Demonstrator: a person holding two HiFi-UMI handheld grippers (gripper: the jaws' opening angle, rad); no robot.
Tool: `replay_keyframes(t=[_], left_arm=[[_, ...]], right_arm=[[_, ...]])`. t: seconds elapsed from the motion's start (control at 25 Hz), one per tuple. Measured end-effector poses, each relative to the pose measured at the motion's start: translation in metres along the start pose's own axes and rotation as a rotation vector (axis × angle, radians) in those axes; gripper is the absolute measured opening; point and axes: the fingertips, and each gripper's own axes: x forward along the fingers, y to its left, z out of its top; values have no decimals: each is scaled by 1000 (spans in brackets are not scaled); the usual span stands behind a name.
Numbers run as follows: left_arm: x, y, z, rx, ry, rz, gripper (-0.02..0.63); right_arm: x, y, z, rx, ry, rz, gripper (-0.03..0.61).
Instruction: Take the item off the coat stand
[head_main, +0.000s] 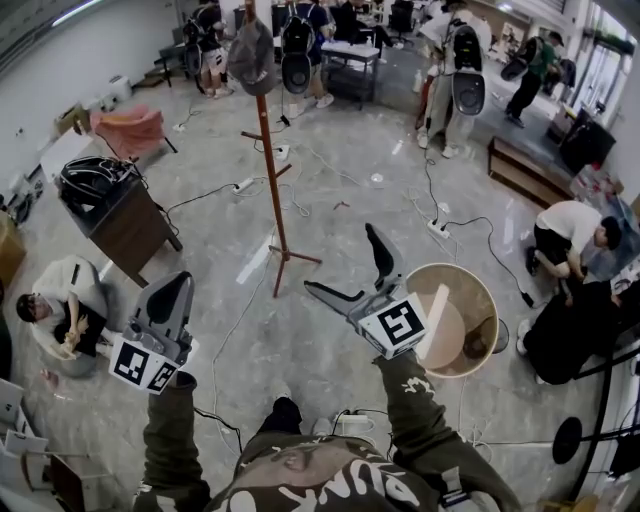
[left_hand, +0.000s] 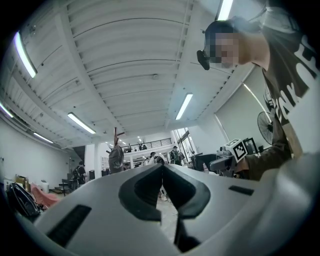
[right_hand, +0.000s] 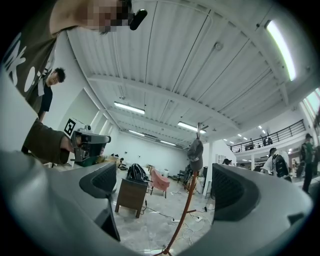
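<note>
A grey cap hangs on top of a red-brown coat stand out on the floor ahead of me. My right gripper is open and empty, below and to the right of the stand's feet. In the right gripper view the cap and pole show between the wide-apart jaws of that gripper, still well away. My left gripper is held low at the left, shut on nothing. Its jaws meet in the left gripper view, with the cap far off at the left.
A round beige bin stands just right of my right gripper. A dark cabinet with a black backpack and a pink chair stand at the left. Cables cross the floor. People sit or crouch at the left and right.
</note>
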Motion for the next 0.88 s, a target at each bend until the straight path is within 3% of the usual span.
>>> replay_keyframes(t=[0.36,0.88], left_arm=[[59,45,-32,-28,-29,-47,5],[132,186,-82,-45,-64,-113,5]], right_arm=[[47,-44,-22,-20,28,-32,580],[192,-90,-42,-55,63,-85,580]])
